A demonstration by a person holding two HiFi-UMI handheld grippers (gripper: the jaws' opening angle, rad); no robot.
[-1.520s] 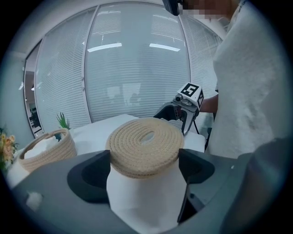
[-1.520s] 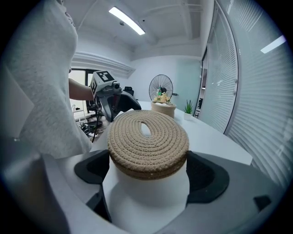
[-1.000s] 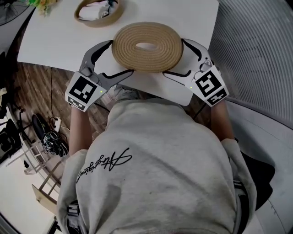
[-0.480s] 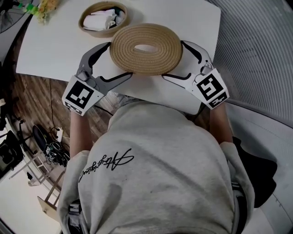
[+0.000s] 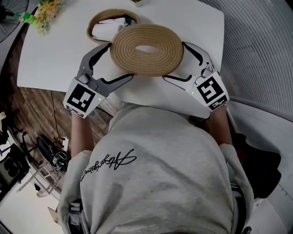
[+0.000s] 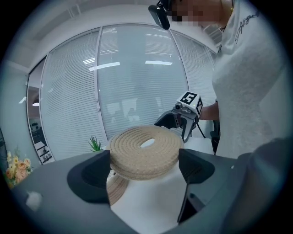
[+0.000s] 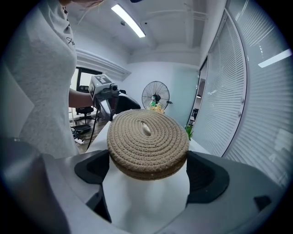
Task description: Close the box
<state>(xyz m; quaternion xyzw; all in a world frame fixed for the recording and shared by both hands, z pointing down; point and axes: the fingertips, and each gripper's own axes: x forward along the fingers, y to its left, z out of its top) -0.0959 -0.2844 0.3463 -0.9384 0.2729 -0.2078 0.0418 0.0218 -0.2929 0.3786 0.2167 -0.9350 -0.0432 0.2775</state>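
Note:
A round woven rope lid (image 5: 160, 59) is held level above the white table (image 5: 55, 50), with both grippers clamped on its rim. My left gripper (image 5: 116, 61) is shut on its left side and my right gripper (image 5: 176, 61) on its right side. The woven basket (image 5: 98, 23) with white contents lies just beyond, its near right part hidden under the lid. In the left gripper view the lid (image 6: 146, 151) fills the span between the jaws, with the basket (image 6: 116, 189) showing below it. In the right gripper view the lid (image 7: 149, 141) sits the same way.
A bunch of flowers (image 5: 43, 11) lies at the table's far left corner. A small green plant (image 6: 94, 144) and a fan (image 7: 155, 98) stand farther off. A glass wall with blinds (image 6: 137, 77) runs along the right. The table's near edge is at the person's body.
Both grippers carried the lid away from the body and up. The basket, earlier apart from the lid, now lies partly under its far left edge.

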